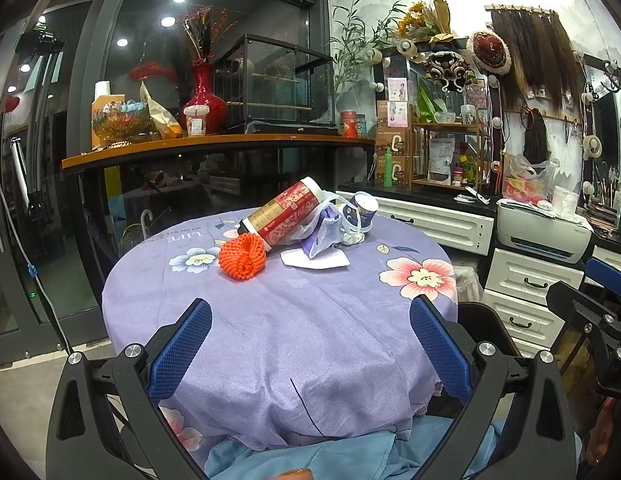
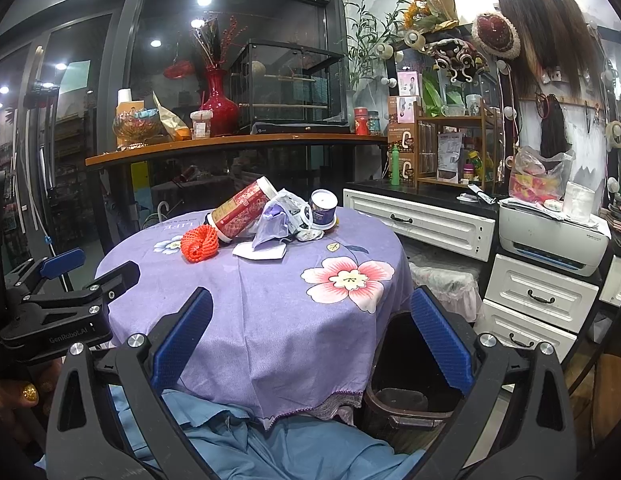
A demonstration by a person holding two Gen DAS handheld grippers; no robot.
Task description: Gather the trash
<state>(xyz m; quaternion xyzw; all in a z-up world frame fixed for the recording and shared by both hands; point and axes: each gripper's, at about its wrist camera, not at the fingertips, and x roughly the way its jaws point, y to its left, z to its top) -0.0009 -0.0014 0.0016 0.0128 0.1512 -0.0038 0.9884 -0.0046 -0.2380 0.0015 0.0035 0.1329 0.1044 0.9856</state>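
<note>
Trash lies at the far side of a round table with a purple flowered cloth (image 1: 294, 320) (image 2: 278, 304): an orange foam fruit net (image 1: 242, 258) (image 2: 199, 243), a tipped red canister (image 1: 288, 210) (image 2: 240, 209), a crumpled plastic bag (image 1: 326, 226) (image 2: 276, 220), a white paper napkin (image 1: 314, 259) (image 2: 260, 251) and a paper cup (image 1: 362, 210) (image 2: 323, 209). My left gripper (image 1: 310, 334) is open and empty over the near edge. My right gripper (image 2: 310, 330) is open and empty, near the table's front right. A dark trash bin (image 2: 406, 396) stands below it.
The left gripper shows in the right wrist view (image 2: 70, 300), and the right gripper at the edge of the left wrist view (image 1: 590, 312). White drawers (image 2: 538, 296) and a printer (image 2: 550, 240) stand to the right. A wooden shelf (image 1: 214, 146) with a red vase lies behind.
</note>
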